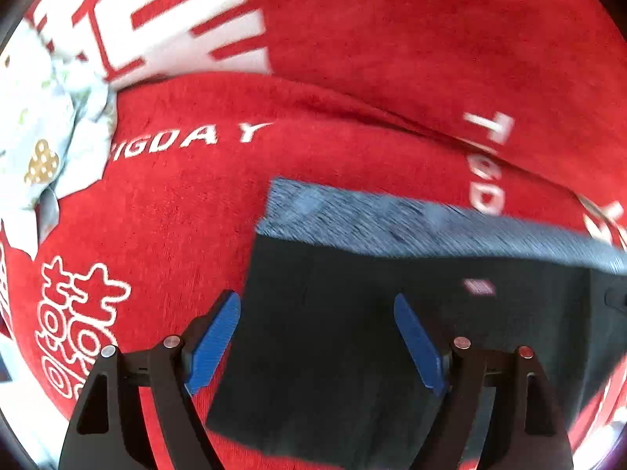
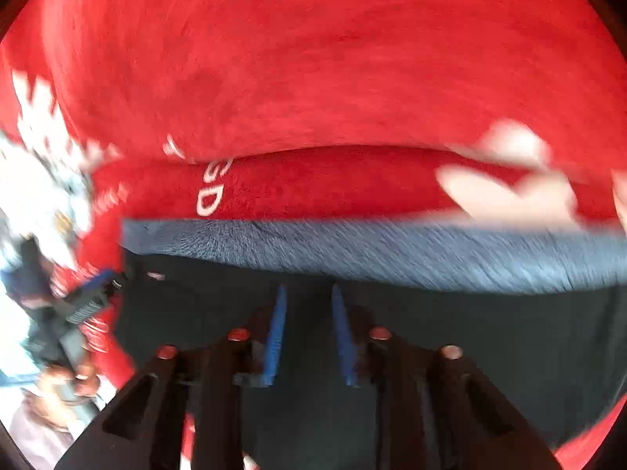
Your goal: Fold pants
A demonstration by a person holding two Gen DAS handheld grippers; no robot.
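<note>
Left wrist: pants (image 1: 392, 333) under open fingers (image 1: 217, 337), untouched

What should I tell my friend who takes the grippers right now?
Left gripper: jaws open, nothing between them, above the pants' left edge.
Right gripper: jaws open, empty, above the pants' middle.
Pants: dark, with a grey band along the far edge, lying flat on the red blanket.
Done: looks like they have been folded and let go.
Left: check the fold is neat; whether another fold is needed I cannot tell.
</note>
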